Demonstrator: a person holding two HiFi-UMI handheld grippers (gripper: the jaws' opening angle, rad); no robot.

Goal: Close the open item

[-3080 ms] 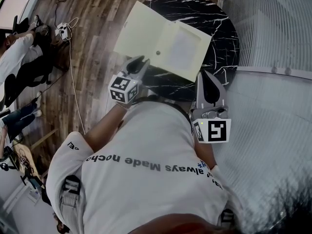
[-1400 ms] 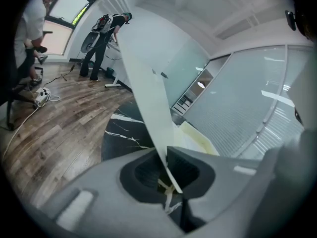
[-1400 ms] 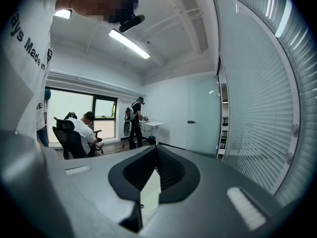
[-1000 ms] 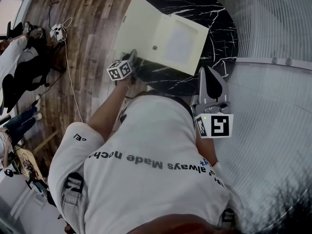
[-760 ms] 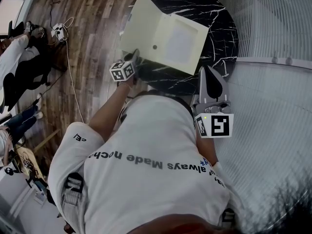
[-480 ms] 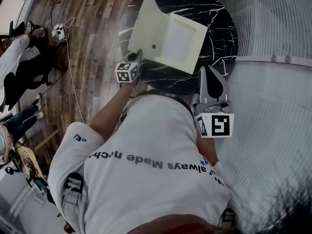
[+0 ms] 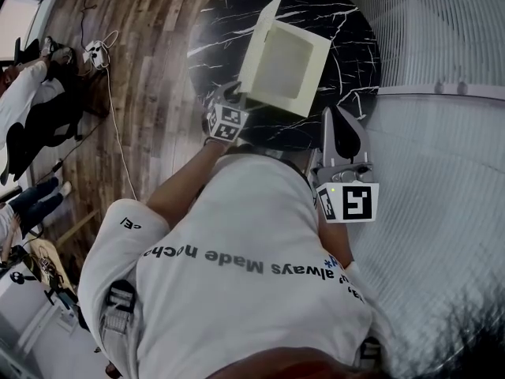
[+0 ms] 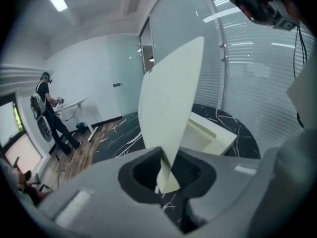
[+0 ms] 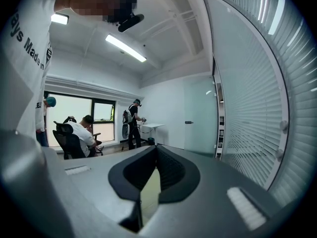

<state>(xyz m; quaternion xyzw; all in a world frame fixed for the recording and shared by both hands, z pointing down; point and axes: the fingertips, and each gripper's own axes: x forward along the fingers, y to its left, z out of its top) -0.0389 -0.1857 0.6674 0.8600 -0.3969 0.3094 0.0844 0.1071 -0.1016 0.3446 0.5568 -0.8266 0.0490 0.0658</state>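
A cream cardboard box (image 7: 290, 76) sits on the round black marble table (image 7: 351, 34). Its hinged lid (image 7: 259, 42) stands nearly upright along the box's left side. My left gripper (image 7: 237, 99) is at the lid's near corner, and the lid (image 8: 168, 95) runs between its jaws, which have just been opening; the fingertips still touch the card. The box base (image 8: 212, 133) lies beyond. My right gripper (image 7: 338, 118) hovers at the table's near right edge, shut and empty, and is also seen in the right gripper view (image 9: 156, 150).
A glass wall with blinds (image 7: 442, 46) curves round the right side. Wooden floor (image 7: 154, 61) lies left of the table, with a power strip and cable (image 7: 99, 52). People sit at the far left (image 7: 28, 93). Another person (image 8: 47, 108) stands across the room.
The lid has swung up from lying flat at the left to nearly upright over the box. My left gripper moved right with it and rolled. The right gripper stayed almost still.
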